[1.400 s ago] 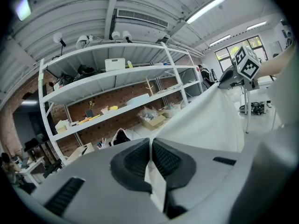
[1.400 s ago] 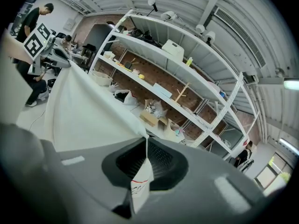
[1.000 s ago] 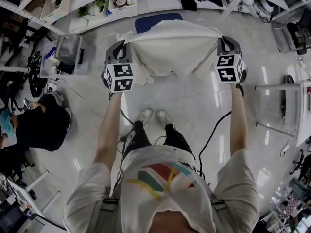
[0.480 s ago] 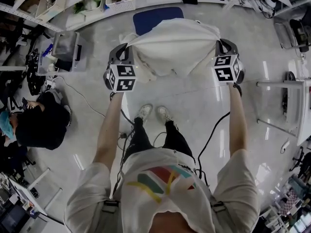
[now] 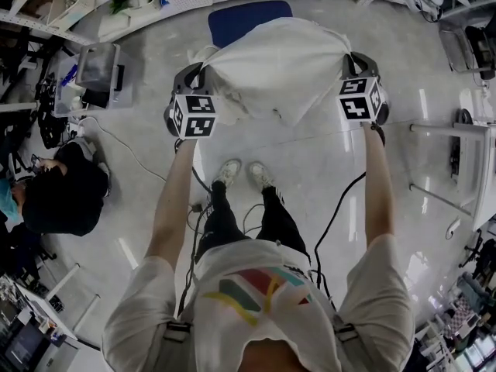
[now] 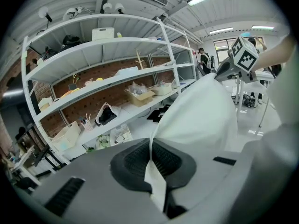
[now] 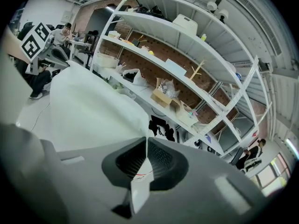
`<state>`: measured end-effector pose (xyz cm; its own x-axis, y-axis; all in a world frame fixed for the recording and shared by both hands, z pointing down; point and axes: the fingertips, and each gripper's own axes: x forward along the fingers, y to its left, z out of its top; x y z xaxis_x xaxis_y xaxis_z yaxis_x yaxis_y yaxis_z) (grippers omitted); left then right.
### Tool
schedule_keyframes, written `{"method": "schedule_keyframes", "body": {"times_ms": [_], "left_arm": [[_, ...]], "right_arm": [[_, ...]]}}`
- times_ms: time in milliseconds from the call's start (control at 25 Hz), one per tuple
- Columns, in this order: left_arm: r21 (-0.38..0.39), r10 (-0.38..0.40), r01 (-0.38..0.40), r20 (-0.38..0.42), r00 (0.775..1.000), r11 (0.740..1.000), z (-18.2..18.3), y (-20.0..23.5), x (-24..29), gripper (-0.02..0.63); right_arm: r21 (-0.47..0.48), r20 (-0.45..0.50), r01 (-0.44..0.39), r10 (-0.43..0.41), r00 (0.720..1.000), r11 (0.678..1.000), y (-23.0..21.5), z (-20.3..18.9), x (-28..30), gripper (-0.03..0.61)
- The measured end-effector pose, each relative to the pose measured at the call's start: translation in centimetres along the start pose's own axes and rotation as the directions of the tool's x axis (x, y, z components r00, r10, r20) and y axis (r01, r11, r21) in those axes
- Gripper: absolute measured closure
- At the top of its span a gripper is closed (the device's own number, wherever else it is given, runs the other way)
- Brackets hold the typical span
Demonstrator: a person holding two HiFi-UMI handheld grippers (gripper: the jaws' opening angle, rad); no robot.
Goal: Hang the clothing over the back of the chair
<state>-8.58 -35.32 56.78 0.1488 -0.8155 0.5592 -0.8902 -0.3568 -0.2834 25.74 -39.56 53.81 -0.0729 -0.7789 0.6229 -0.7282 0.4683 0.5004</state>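
A white garment [image 5: 277, 67] hangs stretched between my two grippers, in front of the person and above the floor. My left gripper [image 5: 200, 78] is shut on its left corner; the cloth [image 6: 198, 120] runs out from between the closed jaws toward the right. My right gripper [image 5: 349, 62] is shut on the right corner, with the cloth [image 7: 88, 111] spreading left from its jaws. A blue chair [image 5: 246, 20] stands just beyond the garment, mostly hidden behind it. Each gripper's marker cube shows in the other's view.
White shelving [image 5: 139, 6] with bins and small objects runs along the far side. A box [image 5: 97, 68] sits on the floor at the left. A seated person [image 5: 54, 200] is at the left edge. A white table leg frame [image 5: 465, 161] stands at the right. Cables trail on the floor.
Both grippers have sunk with the garment and moved a little farther from the person, toward the blue chair. The cloth stays stretched between them.
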Motion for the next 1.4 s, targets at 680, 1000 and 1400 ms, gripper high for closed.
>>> {"method": "schedule_keyframes", "body": {"times_ms": [680, 1000, 1400], "left_arm": [[-0.045, -0.060, 0.060, -0.004, 0.998, 0.997, -2.4, -1.6, 0.1, 0.595], [-0.077, -0.059, 0.057, -0.027, 0.998, 0.995, -3.5, -2.2, -0.2, 0.483], [-0.094, -0.064, 0.061, -0.028, 0.998, 0.994, -4.4, -2.8, -1.3, 0.462]], "right_arm": [[0.090, -0.013, -0.024, 0.025, 1.000, 0.996, 2.1, -2.1, 1.2, 0.556], [0.139, -0.015, -0.015, 0.017, 1.000, 0.990, 2.6, -2.9, 0.5, 0.505], [0.146, -0.006, -0.038, 0.039, 0.999, 0.989, 4.0, -3.8, -0.8, 0.463]]}}
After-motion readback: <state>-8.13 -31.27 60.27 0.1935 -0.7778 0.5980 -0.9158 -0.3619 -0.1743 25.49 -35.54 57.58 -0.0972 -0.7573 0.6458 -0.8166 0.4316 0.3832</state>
